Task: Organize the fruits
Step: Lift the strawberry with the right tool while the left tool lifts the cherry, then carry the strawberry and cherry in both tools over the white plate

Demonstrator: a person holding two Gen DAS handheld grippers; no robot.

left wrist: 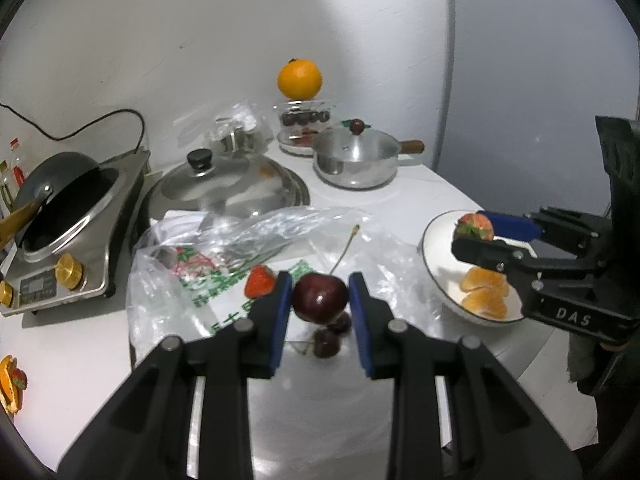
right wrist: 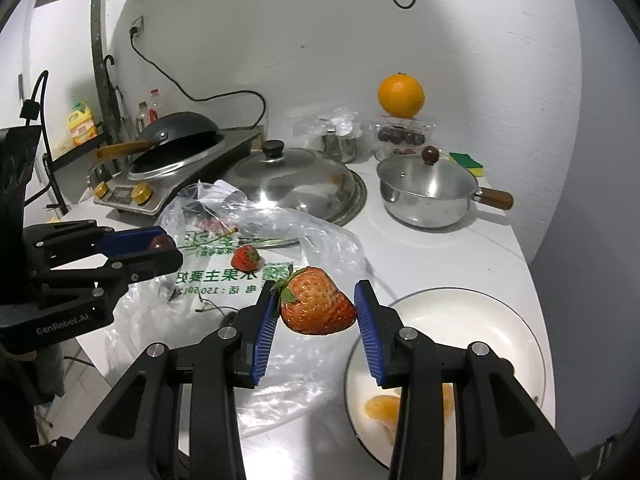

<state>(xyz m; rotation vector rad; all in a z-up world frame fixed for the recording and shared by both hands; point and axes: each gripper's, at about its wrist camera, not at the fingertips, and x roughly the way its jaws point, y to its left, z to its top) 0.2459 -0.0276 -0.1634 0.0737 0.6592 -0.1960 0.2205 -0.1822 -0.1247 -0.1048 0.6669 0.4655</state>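
The right gripper (right wrist: 316,312) pinches a big strawberry (right wrist: 316,307) in mid-frame, up beside the white plate (right wrist: 472,304) at lower right where orange slices (right wrist: 382,408) wait — while the left gripper (left wrist: 320,300) squeezes a dark cherry (left wrist: 320,298) above the plastic bag (left wrist: 224,276), likely plate-bound too.

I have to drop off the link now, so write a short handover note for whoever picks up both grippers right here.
Left gripper: shut on a dark cherry, held above the plastic bag.
Right gripper: shut on a strawberry, held near the white plate.
Done: orange segments already lie on the plate.
Left: set down both held fruits, probably on the plate. One more strawberry and loose cherries remain on the bag.
Whole orange sits on a clear container at the back.
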